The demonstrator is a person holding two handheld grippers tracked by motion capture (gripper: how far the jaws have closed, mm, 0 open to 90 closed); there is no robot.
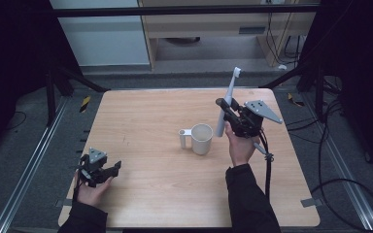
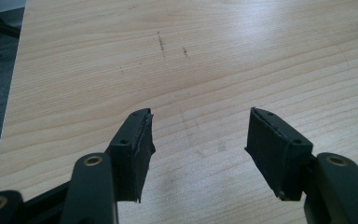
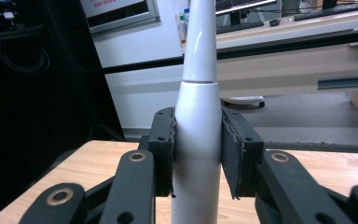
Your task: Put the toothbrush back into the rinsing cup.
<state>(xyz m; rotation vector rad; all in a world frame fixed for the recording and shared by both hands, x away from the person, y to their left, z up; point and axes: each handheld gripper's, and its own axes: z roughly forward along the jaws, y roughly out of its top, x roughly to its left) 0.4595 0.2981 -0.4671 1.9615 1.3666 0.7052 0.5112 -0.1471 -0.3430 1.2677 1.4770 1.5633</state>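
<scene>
Right gripper (image 1: pixel 227 108): fingers (image 3: pixel 162 154) clamped on white electric toothbrush (image 1: pixel 227 103), held near upright, brush head up, above bench (image 1: pixel 150 194), just right of white cup (image 1: pixel 201 139). Left gripper (image 1: pixel 112 167): fingers (image 2: pixel 135 149) spread apart, nothing between, low over bench near left edge.

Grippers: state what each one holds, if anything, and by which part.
The right gripper clamps the white electric toothbrush around its handle, brush end up. The left gripper is open and holds nothing.

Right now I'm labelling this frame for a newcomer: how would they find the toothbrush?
Start at the wooden table, then go right of the white cup. The right gripper clamps a white electric toothbrush, tall, slim and nearly upright, brush head uppermost.
</scene>
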